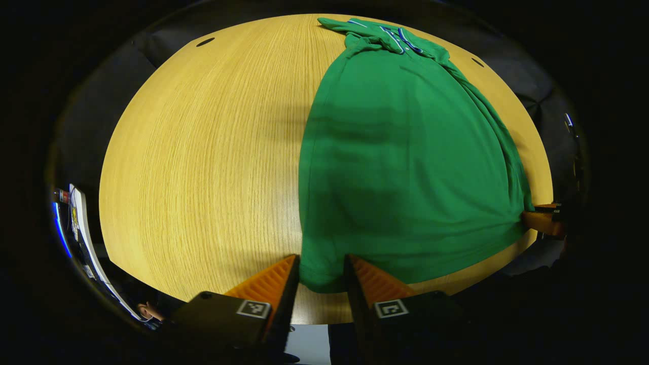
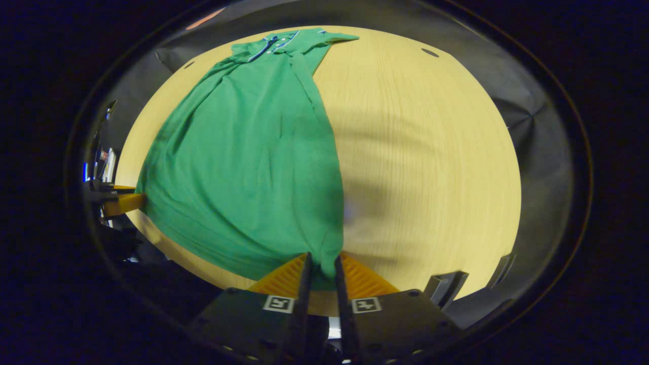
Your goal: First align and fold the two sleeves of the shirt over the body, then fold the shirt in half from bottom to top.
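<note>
shirt (image 1: 405,167): soft matt knit cloth, lightly creased | table (image 1: 203,167): pale wood-grain top, smooth w/ slight sheen

My right gripper (image 2: 321,266) is clamped on the green shirt's (image 2: 248,157) hem corner at the table's (image 2: 431,152) near edge. Shirt lies lengthwise, collar (image 2: 276,43) at the far edge. The other gripper (image 2: 124,202) touches the opposite hem corner.

Both grippers, left (image 1: 321,263) and right (image 2: 322,263), are showing ribbed wedge fingers, dark housings and square black-and-white tags.
</note>
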{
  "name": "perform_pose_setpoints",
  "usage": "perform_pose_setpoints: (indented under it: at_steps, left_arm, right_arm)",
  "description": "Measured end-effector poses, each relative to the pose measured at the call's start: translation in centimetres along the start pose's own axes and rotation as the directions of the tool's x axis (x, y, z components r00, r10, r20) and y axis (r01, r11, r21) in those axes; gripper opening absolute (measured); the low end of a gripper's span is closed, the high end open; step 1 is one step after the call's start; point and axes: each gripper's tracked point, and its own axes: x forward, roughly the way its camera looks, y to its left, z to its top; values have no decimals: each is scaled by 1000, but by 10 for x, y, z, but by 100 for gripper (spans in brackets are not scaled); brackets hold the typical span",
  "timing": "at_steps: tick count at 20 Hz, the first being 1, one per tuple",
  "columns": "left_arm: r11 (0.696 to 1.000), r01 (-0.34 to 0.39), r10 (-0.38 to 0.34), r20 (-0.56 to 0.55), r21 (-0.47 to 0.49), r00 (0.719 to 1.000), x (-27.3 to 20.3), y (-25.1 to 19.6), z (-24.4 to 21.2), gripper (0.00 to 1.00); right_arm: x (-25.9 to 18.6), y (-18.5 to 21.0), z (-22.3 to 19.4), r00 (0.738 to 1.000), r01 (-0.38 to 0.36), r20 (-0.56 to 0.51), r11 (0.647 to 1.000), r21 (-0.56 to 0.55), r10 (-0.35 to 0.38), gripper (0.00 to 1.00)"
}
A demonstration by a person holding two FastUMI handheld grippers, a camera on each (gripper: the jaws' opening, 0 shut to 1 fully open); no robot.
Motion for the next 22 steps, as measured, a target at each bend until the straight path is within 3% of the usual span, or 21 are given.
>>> perform_pose_setpoints:
  at_steps: [1,2,3,4,12,17,22]
  left_arm:
    - [1000,12,-12,-5,-5,1000,-2,-3,-1,54]
    - [999,31,-31,-7,-12,999,0,-7,0,34]
    - [999,42,-42,-7,-16,999,-2,-10,-1,26]
    - [999,49,-49,-8,-13,999,0,-11,-1,10]
    - [991,125,-125,8,-38,992,-19,-14,5,6]
    - [985,173,-172,32,-24,985,-31,-18,24,6]
    - [982,189,-189,124,7,974,-50,-18,63,6]
  right_arm:
    - [1,2,-1,1000,-6,-9,1000,1,6,13]
    - [1,2,-3,1000,-13,-21,1000,6,13,4]
    - [-1,4,-2,999,-26,-25,999,21,27,4]
    - [1,5,-3,999,-36,-34,999,35,37,4]
    - [-13,-3,7,996,-86,2,985,149,86,0]
    - [-26,-6,26,995,-100,46,984,148,94,0]
    - [-47,-10,63,986,-116,136,981,154,95,0]
